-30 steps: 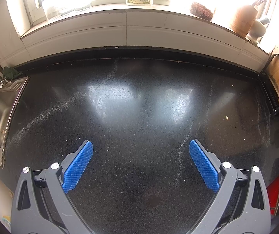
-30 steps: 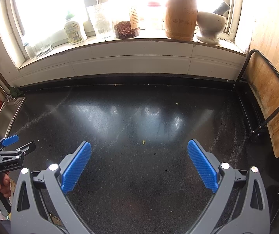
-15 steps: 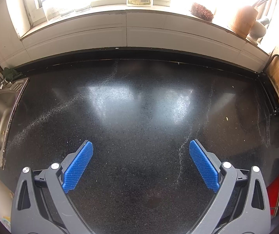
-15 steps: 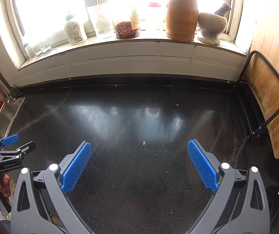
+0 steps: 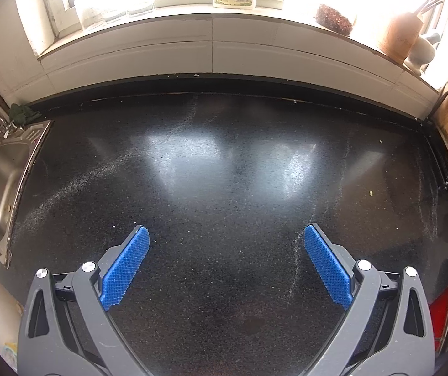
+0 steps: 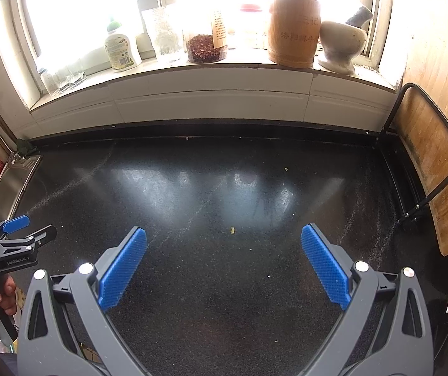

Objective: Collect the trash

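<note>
Hovering above the dark speckled countertop [image 6: 224, 297], the right gripper [image 6: 224, 263] has its blue pads spread wide with nothing between them; the left gripper [image 5: 227, 263] is just as wide and equally empty. Trash here looks like tiny scraps: 1 yellowish crumb [image 6: 232, 230] lies just ahead of the right gripper's pads, another speck [image 6: 286, 169] sits farther back toward the wall. Both seem feather-light, probably soft and crumbly, and very flat against the slick stone, so a pinch would need the pad tips nearly touching the surface on either side of a crumb, closing gently to avoid flicking it away
</note>
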Demonstrator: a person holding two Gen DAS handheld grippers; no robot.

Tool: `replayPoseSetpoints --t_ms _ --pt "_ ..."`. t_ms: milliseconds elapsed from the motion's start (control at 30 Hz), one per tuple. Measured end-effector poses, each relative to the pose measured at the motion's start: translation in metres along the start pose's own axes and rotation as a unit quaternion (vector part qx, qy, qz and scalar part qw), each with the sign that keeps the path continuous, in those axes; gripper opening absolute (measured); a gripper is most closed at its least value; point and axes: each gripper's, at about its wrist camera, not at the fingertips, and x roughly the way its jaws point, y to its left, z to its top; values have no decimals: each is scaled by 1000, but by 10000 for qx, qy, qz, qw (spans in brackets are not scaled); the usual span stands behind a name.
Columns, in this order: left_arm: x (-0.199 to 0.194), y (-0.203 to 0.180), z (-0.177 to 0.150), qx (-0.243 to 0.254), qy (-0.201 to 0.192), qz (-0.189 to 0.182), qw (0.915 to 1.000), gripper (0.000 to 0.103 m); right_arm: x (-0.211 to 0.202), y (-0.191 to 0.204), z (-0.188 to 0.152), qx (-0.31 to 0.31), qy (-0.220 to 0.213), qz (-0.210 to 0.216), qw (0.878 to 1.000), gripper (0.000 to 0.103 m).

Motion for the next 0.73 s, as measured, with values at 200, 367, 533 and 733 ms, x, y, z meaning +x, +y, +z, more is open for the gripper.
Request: replayPoseSetpoints --t_ms 200,367,533,733 --pt "5 0 2 -35 64 -21 10000 96 3 -2 1 0 22 23 10000 96" --pt "6 -3 2 44 -59 -3 10000 96 10 -6 0 37 78 37 10000 96" --pt "21 -3 2 -16 67 -9 10000 96 26 -16 -6 68 128 9 9999 96" --pt "56 5 -5 42 -219 136 9997 96 84 -47 -31 213 207 -124 9995 96"
